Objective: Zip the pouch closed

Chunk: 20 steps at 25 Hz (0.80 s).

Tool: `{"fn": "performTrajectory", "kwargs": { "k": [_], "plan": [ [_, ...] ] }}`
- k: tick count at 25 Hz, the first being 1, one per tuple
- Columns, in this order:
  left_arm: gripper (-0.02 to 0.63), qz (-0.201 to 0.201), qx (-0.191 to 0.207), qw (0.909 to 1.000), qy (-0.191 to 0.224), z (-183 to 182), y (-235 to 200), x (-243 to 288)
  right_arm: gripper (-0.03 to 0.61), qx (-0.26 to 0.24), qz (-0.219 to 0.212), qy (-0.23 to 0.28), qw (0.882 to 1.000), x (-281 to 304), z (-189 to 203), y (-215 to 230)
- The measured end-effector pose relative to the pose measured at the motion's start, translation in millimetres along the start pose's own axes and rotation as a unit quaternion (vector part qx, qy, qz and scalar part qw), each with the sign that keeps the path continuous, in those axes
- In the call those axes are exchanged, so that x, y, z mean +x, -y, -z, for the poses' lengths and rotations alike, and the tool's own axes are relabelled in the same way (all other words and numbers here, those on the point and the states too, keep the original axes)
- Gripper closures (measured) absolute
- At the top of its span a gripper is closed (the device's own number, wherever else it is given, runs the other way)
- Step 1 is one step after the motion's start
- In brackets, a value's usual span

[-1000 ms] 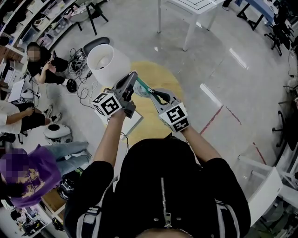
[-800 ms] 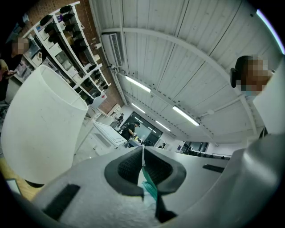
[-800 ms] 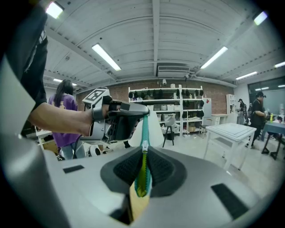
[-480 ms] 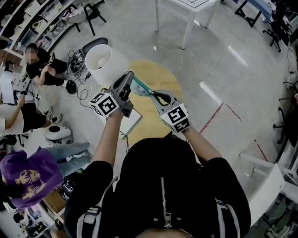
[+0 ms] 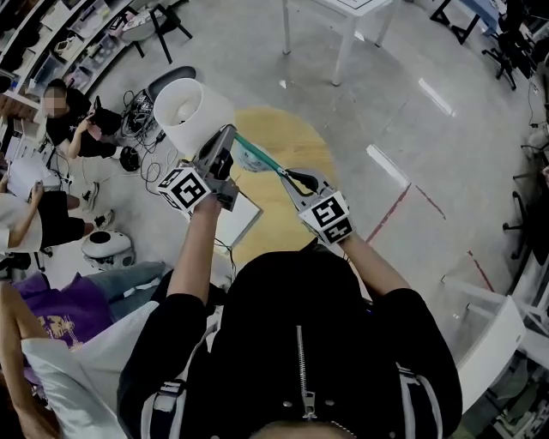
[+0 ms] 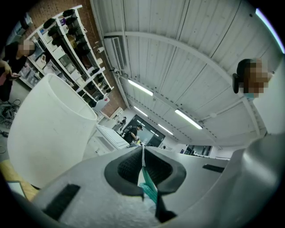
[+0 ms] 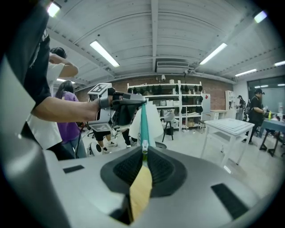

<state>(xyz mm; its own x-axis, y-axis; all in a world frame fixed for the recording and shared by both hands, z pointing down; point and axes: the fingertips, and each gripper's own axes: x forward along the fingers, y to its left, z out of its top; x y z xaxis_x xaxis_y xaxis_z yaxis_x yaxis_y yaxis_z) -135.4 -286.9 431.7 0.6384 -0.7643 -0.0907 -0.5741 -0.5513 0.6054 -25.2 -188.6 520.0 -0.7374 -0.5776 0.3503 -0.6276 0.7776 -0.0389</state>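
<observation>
Around me the room is busy. A big white drum (image 5: 190, 110), open at the top, stands right behind the left gripper (image 5: 228, 130) and touches it in the head view. In the left gripper view it fills the whole left side. Below my hands lie a yellow round surface (image 5: 296, 137) and a white-framed panel (image 5: 242, 219). A white table (image 5: 343, 17) stands farther off. People (image 5: 64, 107) sit on the floor at the left among cables, and shelves (image 7: 178, 102) line the far wall. Nothing comes between the two grippers except the pouch (image 5: 255, 158) itself, which hangs in the air above the yellow surface, stretched taut between them. In the head view its long axis runs from upper left to lower right. From the right gripper (image 5: 286, 174) I see it edge-on, a teal band leading straight away to the left one. The left claw is pressed together on one end of the pouch, with teal fabric pinched between the pads. The right claw pinches the zipper pull (image 7: 143, 144) at its tips.
</observation>
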Motion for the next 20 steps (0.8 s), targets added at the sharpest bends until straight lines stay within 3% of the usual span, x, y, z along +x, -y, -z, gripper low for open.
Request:
{"fn": "performTrajectory", "kwargs": {
  "k": [10, 20],
  "plan": [
    [0.603, 0.009, 0.027, 0.9995, -0.012, -20.5, 0.3, -4.1, 0.537, 0.015, -0.002, -0.02, 1.0, 12.0, 6.8, -0.8],
    [0.603, -0.017, 0.117, 0.9927, -0.024, -17.3, 5.9, -1.7, 0.479, 0.062, -0.012, -0.012, 0.998, 20.1, -4.6, 12.2]
  ]
}}
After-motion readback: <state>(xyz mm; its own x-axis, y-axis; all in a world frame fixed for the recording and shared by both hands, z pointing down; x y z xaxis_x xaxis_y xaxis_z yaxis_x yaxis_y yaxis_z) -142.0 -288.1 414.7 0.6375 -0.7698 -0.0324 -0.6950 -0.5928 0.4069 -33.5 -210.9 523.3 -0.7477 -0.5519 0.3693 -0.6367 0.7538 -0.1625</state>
